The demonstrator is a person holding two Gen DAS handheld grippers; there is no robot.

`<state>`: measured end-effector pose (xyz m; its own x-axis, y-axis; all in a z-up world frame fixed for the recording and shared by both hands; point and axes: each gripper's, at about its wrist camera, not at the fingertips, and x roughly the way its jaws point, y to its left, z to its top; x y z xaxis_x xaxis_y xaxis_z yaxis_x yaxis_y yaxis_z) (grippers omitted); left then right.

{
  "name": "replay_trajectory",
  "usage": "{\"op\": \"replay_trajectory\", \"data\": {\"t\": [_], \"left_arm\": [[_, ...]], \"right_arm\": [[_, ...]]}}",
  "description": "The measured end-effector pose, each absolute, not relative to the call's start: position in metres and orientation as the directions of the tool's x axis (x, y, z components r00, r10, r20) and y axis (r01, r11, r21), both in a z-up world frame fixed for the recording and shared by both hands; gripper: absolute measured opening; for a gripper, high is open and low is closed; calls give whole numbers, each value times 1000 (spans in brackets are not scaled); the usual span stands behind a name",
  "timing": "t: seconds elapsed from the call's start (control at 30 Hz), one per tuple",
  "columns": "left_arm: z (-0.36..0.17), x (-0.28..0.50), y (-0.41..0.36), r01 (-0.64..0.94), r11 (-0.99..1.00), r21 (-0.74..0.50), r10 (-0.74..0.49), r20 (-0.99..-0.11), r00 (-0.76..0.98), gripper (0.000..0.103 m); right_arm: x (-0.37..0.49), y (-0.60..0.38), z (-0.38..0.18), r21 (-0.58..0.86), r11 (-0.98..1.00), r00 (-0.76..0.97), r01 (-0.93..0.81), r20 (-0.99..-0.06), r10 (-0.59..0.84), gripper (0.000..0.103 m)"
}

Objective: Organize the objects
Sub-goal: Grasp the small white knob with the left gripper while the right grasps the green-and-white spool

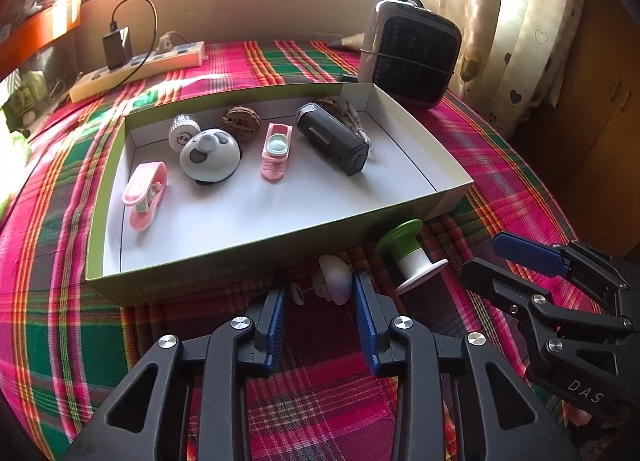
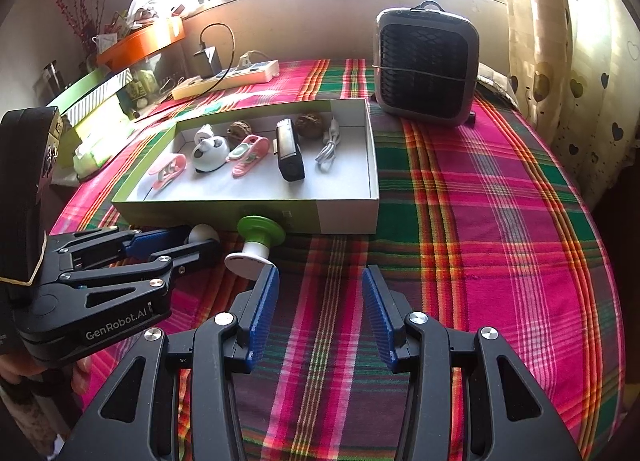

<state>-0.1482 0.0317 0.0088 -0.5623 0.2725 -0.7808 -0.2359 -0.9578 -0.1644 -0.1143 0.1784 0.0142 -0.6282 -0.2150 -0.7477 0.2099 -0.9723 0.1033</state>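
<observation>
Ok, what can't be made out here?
Left wrist view: whether the left gripper presses the white trinket; its fingers cover the sides.
Right wrist view: most of that trinket, behind the left gripper's finger.
Same view: lettering on the box front, blurred.
Same view: far walnut, partly behind the black device.

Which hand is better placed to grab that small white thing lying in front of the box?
Left. The left tool already straddles the small white object at its fingertips. The right tool is open over bare cloth, nearer the green-capped spool.
</observation>
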Motion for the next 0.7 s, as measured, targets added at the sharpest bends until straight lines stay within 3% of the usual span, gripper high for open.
{"op": "replay_trajectory", "data": {"t": [0.7], "left_arm": [[7,-135,-1,-176,-968,-180,250,-777,-578,30]], "right_arm": [[-119,142,18,115,-947,-619,299,-732,-284,45]]}}
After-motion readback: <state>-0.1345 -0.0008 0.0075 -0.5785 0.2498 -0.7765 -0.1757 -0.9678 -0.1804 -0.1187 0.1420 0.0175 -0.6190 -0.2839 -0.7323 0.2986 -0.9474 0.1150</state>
